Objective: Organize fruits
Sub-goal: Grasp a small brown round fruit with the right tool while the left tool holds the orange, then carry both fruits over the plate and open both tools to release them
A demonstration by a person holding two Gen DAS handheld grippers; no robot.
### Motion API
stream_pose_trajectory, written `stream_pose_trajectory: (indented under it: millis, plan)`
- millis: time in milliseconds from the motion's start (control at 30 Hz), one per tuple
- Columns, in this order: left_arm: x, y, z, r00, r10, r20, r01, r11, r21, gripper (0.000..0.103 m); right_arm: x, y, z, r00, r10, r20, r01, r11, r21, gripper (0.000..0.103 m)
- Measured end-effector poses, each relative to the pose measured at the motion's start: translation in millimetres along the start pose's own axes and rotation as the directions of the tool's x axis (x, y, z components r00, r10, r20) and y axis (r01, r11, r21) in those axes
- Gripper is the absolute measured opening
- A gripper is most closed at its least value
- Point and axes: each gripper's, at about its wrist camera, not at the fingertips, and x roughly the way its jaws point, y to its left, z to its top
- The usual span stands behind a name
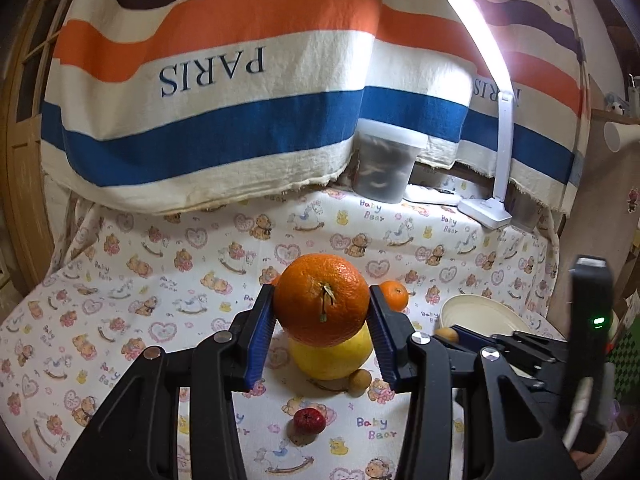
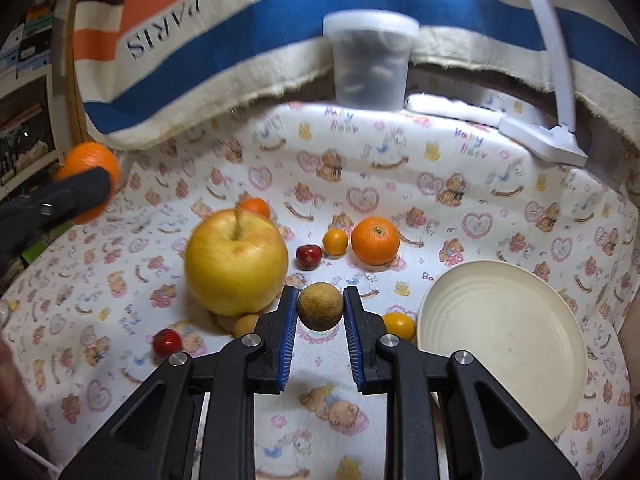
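Note:
My left gripper (image 1: 322, 308) is shut on a large orange (image 1: 321, 299) and holds it above the yellow apple (image 1: 332, 356); the same orange shows at the far left of the right wrist view (image 2: 82, 160). My right gripper (image 2: 320, 308) is shut on a small brown round fruit (image 2: 320, 307), just left of the cream plate (image 2: 500, 340). On the cloth lie the yellow apple (image 2: 236, 260), an orange (image 2: 375, 240), a small orange fruit (image 2: 335, 241), two red fruits (image 2: 309, 257) (image 2: 167, 342), a yellow fruit (image 2: 399, 325) and a brown fruit (image 2: 246, 325).
A lit white desk lamp (image 1: 486, 212) and a lidded translucent tub (image 2: 370, 64) stand at the back under a striped "PARIS" cloth (image 1: 212, 72). The baby-bear tablecloth (image 2: 460, 200) covers the table. The right gripper's body (image 1: 588, 320) shows beside the plate (image 1: 480, 312).

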Motion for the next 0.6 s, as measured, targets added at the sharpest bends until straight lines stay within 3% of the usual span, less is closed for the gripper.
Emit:
stream_pose_trajectory:
  millis: [267,367,533,600]
  plan:
    - [-10.3,-14.1,-1.8,0.998,-0.024,0.055,0.021,0.998,0.052,0.044,-45.7,-20.6,-3.3,0.996,0.018,0.087,-0.021,0.999,0.036,0.024]
    - [-16.8,-25.3,-3.9,0.994,-0.009,0.111,0.0,0.996,0.087,0.044,-59.9,-33.7,-3.5,0.994,0.016,0.11,-0.021,0.999,0.049,0.024]
    - [-39.2,-43.8,5.0,0.982,-0.098,0.163,0.082,0.992,0.1,0.044,-86.8,-60.2,-1.4,0.985,-0.016,0.169,0.005,0.998,0.067,0.024]
    - [-44.8,-59.4,11.4,0.979,-0.114,0.17,0.089,0.984,0.152,0.044,-97.8,-73.4,1.6,0.978,-0.033,0.205,0.016,0.996,0.084,0.024]
